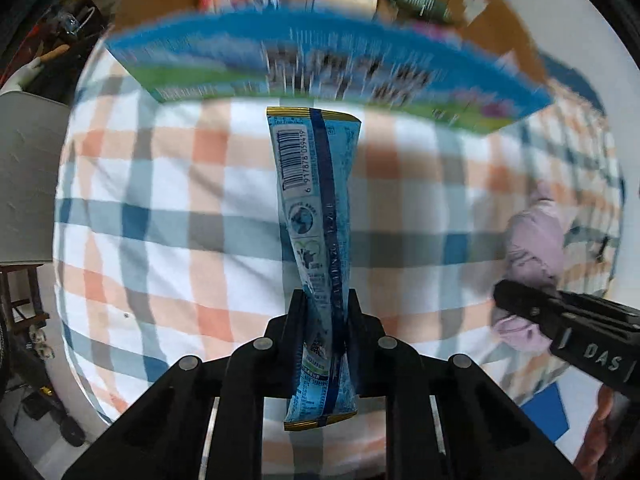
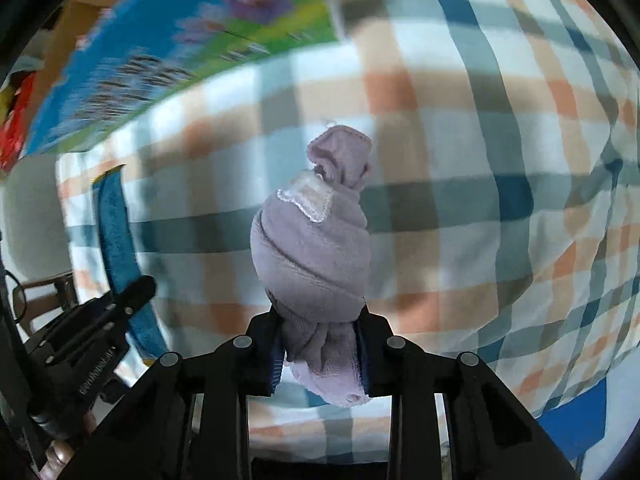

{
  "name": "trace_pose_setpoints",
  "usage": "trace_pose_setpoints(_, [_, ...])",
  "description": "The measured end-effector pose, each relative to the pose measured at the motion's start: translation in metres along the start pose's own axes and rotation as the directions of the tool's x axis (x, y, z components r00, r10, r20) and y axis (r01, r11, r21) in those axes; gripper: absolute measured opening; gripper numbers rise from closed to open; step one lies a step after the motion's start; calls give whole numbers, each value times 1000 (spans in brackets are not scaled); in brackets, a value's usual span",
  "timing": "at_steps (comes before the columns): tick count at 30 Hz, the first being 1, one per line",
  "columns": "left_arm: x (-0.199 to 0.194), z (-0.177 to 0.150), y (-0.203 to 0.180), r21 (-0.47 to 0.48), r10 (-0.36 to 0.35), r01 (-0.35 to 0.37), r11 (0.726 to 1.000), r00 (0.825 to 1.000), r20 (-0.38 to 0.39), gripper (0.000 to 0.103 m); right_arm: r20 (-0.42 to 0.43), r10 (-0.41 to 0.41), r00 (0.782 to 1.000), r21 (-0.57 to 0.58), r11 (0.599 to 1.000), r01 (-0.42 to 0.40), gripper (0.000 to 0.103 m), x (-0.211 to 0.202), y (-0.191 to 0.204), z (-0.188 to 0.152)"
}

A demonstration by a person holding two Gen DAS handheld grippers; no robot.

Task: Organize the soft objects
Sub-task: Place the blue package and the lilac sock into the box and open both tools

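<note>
My left gripper [image 1: 325,304] is shut on a long blue snack packet [image 1: 314,204] with a barcode, held above the checked tablecloth [image 1: 160,200]. My right gripper [image 2: 318,320] is shut on a rolled lilac sock [image 2: 312,240] with a white patch, also held above the cloth. In the left wrist view the right gripper [image 1: 504,300] and the sock [image 1: 532,240] show at the right. In the right wrist view the left gripper [image 2: 136,288] and the blue packet [image 2: 116,240] show at the left.
A blue and green printed box [image 1: 320,64] lies ahead on the cloth, also seen in the right wrist view [image 2: 180,40]. Behind it stands an open cardboard box [image 1: 480,12] with several packaged items. A grey chair [image 1: 28,176] stands left of the table.
</note>
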State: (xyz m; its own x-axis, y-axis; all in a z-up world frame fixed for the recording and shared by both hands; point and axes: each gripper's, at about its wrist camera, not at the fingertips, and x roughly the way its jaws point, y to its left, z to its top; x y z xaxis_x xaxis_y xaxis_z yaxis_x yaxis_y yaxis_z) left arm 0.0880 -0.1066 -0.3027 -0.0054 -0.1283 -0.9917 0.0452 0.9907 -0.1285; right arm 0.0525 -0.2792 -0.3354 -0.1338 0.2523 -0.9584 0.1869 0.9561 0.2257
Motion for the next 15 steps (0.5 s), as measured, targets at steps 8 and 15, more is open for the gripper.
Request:
trace_pose_setpoints(8, [-97, 59, 10, 23, -110, 108, 994, 986, 126, 15, 89, 84, 993, -126, 989, -72, 30, -85, 36, 22])
trace_pose_setpoints(15, [-126, 138, 22, 61, -95, 86, 994, 980, 176, 15, 178, 112, 978, -186, 979, -78, 30, -146, 79, 70])
